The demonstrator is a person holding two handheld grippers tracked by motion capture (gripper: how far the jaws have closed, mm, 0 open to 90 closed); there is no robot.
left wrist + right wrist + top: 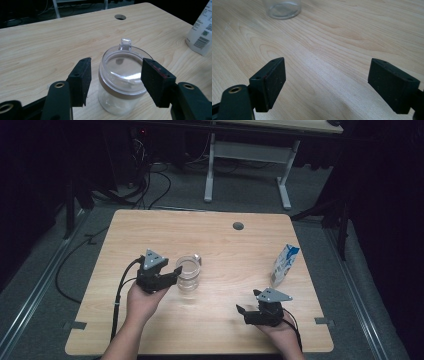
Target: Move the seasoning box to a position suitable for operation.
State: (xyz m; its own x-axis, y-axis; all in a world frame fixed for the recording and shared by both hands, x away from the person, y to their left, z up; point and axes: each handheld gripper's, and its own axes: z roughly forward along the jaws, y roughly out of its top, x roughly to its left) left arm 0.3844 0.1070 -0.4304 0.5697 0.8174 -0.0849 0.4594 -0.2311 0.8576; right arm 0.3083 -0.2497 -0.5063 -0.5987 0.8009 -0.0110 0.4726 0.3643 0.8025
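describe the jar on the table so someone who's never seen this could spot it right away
On the wooden table, look left of centre, between the jaws of the left gripper. The jar there is a short, clear, round one with a see-through lid, unlike the tall white and blue carton near the right edge.

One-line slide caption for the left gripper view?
Open left hand-held gripper straddles a lidded clear glass jar on the wooden table, pads not yet touching.

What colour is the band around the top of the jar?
Brown, circling the clear jar just under its lid; the left gripper view shows it best.
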